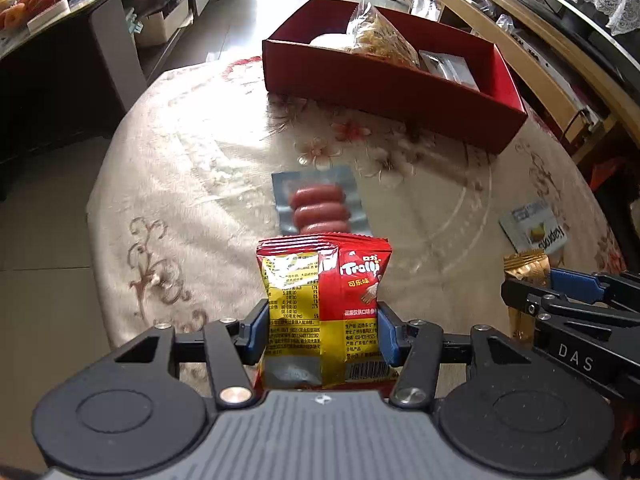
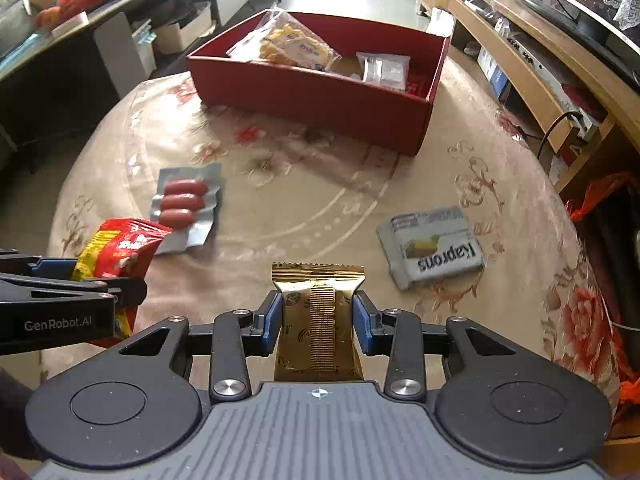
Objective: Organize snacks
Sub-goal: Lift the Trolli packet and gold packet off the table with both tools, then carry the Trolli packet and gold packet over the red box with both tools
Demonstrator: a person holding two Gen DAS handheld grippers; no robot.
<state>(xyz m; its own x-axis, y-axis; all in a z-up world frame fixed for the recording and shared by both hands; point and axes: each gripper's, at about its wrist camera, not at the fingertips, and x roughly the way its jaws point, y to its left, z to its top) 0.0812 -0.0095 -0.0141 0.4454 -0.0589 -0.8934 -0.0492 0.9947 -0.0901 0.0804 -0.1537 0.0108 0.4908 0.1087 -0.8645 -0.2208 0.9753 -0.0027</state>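
My left gripper (image 1: pixel 322 328) is shut on a red and yellow Trolli candy bag (image 1: pixel 324 300), held above the table; the bag also shows in the right wrist view (image 2: pixel 116 248). My right gripper (image 2: pixel 318 316) is shut on a gold wrapped snack (image 2: pixel 318 312), which also shows at the right edge of the left wrist view (image 1: pixel 526 270). A red box (image 2: pixel 316 96) at the far side of the table holds a clear bag of yellow snacks (image 2: pixel 288 46) and a silver packet (image 2: pixel 382 68). A sausage pack (image 2: pixel 184 204) and a grey Kaprons pack (image 2: pixel 432 246) lie on the tablecloth.
The round table (image 2: pixel 320 200) has a beige floral cloth. A dark counter with fruit (image 2: pixel 60 4) stands to the left. A wooden TV shelf (image 2: pixel 540 60) runs along the right. An orange bag (image 2: pixel 600 196) sits by the table's right edge.
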